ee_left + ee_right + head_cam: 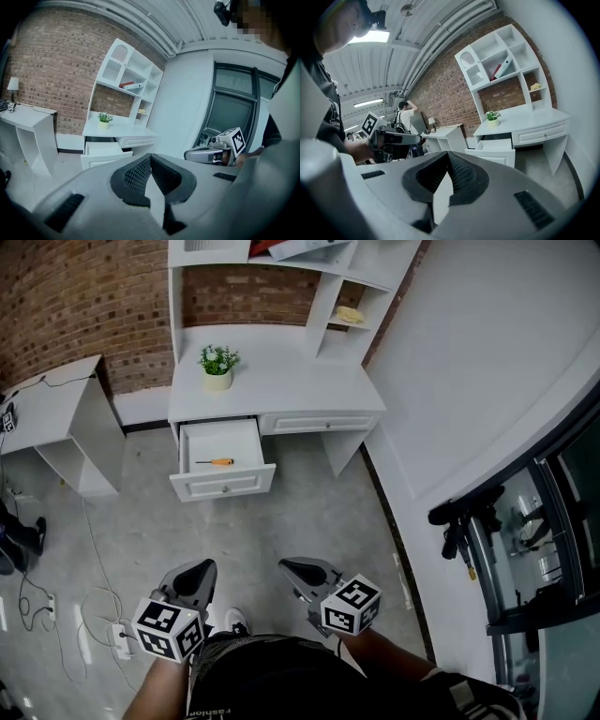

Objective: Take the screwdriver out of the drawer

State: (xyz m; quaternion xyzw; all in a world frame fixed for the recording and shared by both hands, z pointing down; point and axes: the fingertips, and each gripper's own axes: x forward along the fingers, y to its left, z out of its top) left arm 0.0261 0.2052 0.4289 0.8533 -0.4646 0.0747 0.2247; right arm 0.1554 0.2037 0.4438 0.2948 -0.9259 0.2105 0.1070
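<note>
Desk drawer [223, 457] open w/ screwdriver [217, 462] inside

left gripper [201, 568] | right gripper [294, 567] | grey, marker cubes [169, 629] | fingers [139, 173] black, ribbed | shirt [272, 679] black

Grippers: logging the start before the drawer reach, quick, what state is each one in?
Left gripper: shut, holding nothing.
Right gripper: shut, holding nothing.

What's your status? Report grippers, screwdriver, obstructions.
Left gripper shut, empty; right gripper shut, empty. Orange-handled screwdriver lying in open white drawer, untouched. Nothing seen blocking the approach.
</note>
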